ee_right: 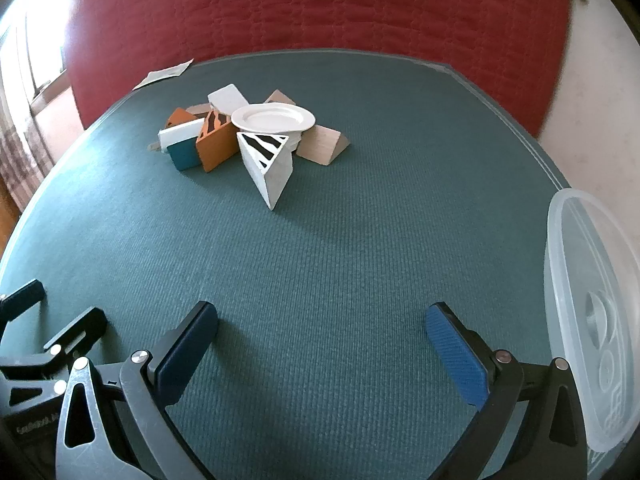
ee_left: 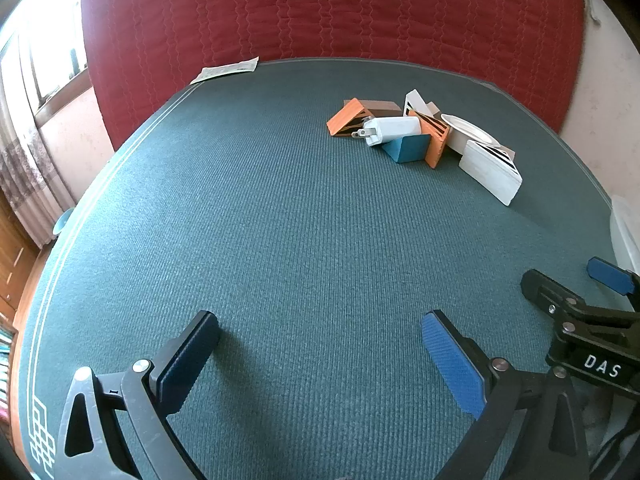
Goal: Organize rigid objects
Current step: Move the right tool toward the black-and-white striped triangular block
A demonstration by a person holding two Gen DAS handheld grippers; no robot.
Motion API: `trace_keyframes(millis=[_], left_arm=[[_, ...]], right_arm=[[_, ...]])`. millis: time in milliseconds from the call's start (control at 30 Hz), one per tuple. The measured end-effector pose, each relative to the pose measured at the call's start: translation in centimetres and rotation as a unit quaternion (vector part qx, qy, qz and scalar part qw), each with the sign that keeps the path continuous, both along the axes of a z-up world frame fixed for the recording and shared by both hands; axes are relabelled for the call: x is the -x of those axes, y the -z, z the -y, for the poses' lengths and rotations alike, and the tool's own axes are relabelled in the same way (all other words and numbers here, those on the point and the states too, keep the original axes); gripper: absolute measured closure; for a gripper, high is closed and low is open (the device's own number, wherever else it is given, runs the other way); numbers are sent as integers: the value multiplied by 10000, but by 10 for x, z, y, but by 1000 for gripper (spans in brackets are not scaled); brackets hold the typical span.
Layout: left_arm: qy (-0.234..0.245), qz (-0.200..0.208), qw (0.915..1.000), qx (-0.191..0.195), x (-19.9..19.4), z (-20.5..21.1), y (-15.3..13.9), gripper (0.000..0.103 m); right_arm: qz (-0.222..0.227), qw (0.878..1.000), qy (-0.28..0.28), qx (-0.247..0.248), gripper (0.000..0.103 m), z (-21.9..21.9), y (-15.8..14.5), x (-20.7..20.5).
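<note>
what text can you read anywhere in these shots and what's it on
"DAS": white letters on the right gripper's black body, in the left wrist view.
Embossed lettering on the left gripper's body, in the right wrist view: too blurred to read.
Paper at the table's far edge: print too small to read.
Clear tub: raised marks, not legible.

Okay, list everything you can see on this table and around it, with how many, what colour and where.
Wedge blocks: at least five; two orange, two white, one plain wood; clustered far on the table.
Teal block: one, in the cluster, under the charger.
Charger plug: one, white, lying on the blocks.
Plate: one, white, resting on top of the cluster.
Plastic container: one, clear, right edge of the table.
Paper slip: one, white, far left edge.
Table cloth: green.
Quilt: red, behind the table.
Left gripper: open, empty.
Right gripper: open, empty.
</note>
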State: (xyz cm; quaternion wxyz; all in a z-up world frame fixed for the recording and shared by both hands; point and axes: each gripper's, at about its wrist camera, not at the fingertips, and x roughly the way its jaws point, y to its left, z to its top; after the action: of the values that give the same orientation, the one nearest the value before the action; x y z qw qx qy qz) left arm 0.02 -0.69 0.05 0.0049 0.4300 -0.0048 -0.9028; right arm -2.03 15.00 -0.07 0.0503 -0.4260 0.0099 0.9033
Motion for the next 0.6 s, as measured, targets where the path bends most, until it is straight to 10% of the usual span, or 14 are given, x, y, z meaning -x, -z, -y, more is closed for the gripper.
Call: trace_keyframes(millis=[600], left_arm=[[22,54,10000,-33,-4,-4,-3,0]], right_arm=[[135,9995,-268,-5,0,-6,0,-3]])
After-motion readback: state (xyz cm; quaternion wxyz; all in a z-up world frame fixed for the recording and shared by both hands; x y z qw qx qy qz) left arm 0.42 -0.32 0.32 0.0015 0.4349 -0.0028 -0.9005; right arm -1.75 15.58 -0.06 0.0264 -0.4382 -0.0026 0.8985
